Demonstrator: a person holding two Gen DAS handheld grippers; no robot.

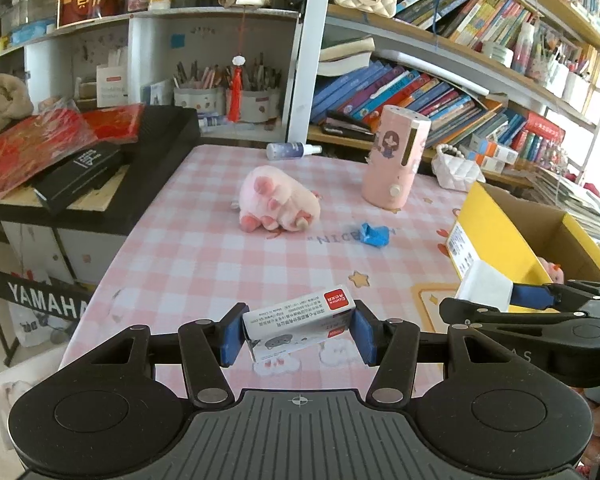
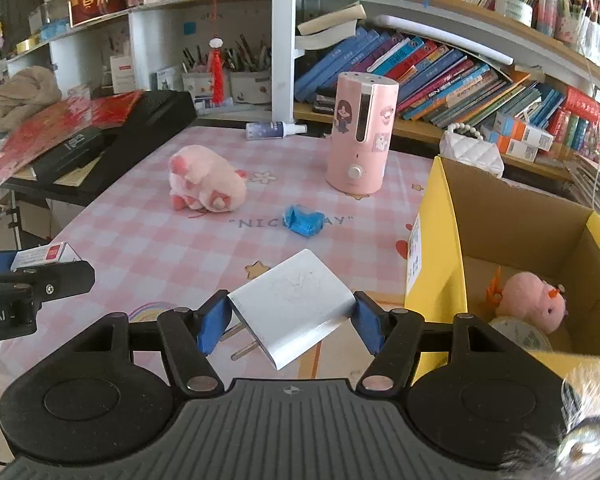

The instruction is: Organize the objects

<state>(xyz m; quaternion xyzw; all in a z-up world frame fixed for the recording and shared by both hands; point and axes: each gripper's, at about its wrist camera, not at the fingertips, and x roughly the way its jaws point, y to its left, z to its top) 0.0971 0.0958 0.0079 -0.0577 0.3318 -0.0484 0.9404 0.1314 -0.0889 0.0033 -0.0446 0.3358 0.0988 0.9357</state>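
Left wrist view: the left hand-held gripper (image 1: 298,334) is clenched on a small white box with a red label (image 1: 300,322), one blue pad pressing on each end. The box is held up above the pink checked worktop (image 1: 188,256). To its right, the right hand-held gripper (image 1: 488,294) reaches toward the yellow cardboard box (image 1: 496,220).

In the right wrist view, the right hand-held gripper (image 2: 290,326) is grasping a white plug charger (image 2: 296,306), tilted, with its two metal prongs (image 2: 240,344) sticking out toward the left. The yellow cardboard box (image 2: 436,248) stands just beside it on the right. Inside lie a small pink plush toy (image 2: 530,296) and a round tin.

Farther back on the worktop, a pink plush pig (image 2: 206,182) lies on its side. A crumpled blue wrapper (image 2: 304,220) lies near it. A tall pink humidifier (image 2: 360,132) stands upright, and a small spray bottle (image 2: 274,129) lies flat by the bookshelf (image 2: 440,20).
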